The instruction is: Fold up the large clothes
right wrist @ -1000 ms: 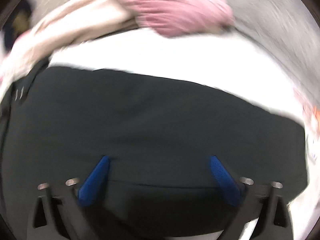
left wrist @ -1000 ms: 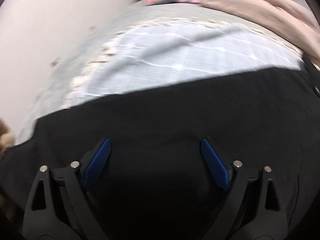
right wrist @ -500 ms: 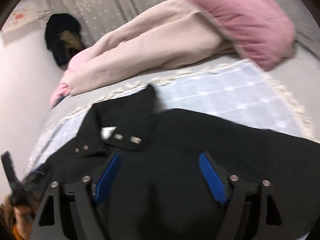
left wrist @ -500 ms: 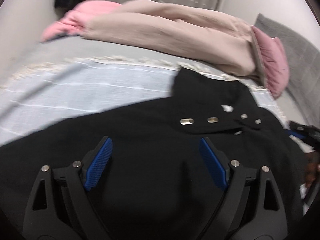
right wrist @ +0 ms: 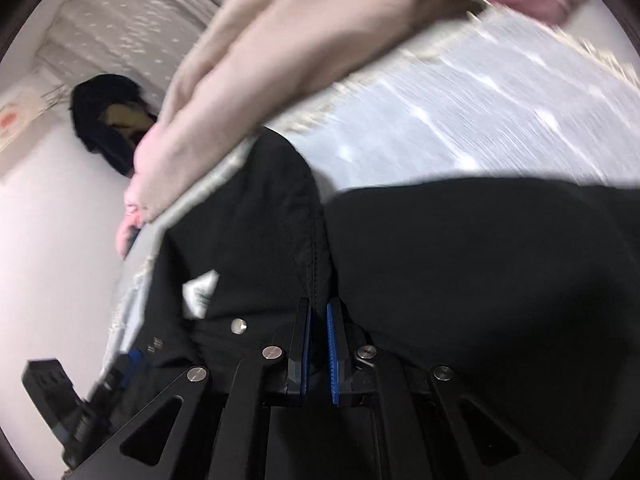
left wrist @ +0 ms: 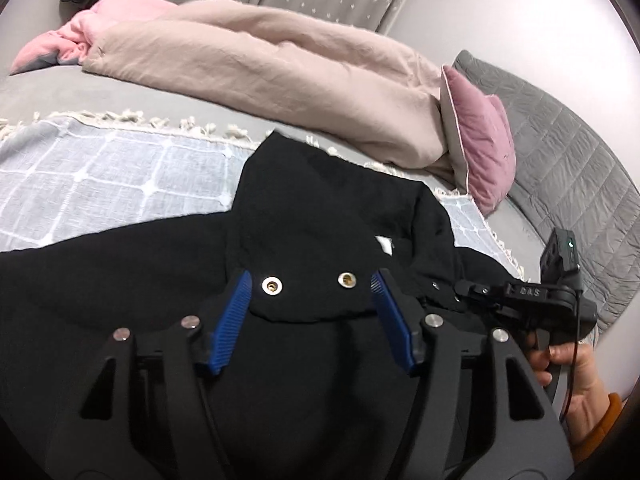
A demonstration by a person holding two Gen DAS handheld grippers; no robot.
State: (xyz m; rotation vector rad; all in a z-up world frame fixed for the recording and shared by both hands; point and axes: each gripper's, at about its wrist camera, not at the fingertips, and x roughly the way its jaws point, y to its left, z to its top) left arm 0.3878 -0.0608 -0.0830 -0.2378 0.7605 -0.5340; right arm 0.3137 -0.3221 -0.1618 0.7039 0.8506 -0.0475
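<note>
A black hooded garment [left wrist: 316, 200] with metal snaps [left wrist: 272, 285] lies spread on a pale blue checked blanket [left wrist: 100, 168] on the bed. My left gripper [left wrist: 310, 304] is open, its blue pads on either side of the snap flap at the collar. My right gripper [right wrist: 318, 336] is shut on a fold of the black garment [right wrist: 460, 264] near the collar seam; it also shows at the right in the left wrist view [left wrist: 520, 296], held by a hand. A white label [right wrist: 200, 292] shows inside the neck.
A beige duvet [left wrist: 260, 64] and a pink pillow [left wrist: 480, 160] lie along the far side of the bed. A grey quilted headboard [left wrist: 568, 168] is at the right. Dark clothes [right wrist: 108, 120] hang on the wall.
Both grippers moved in to the collar. The right gripper went from open to shut on the fabric. The left narrowed a little and came closer to the snap flap.
</note>
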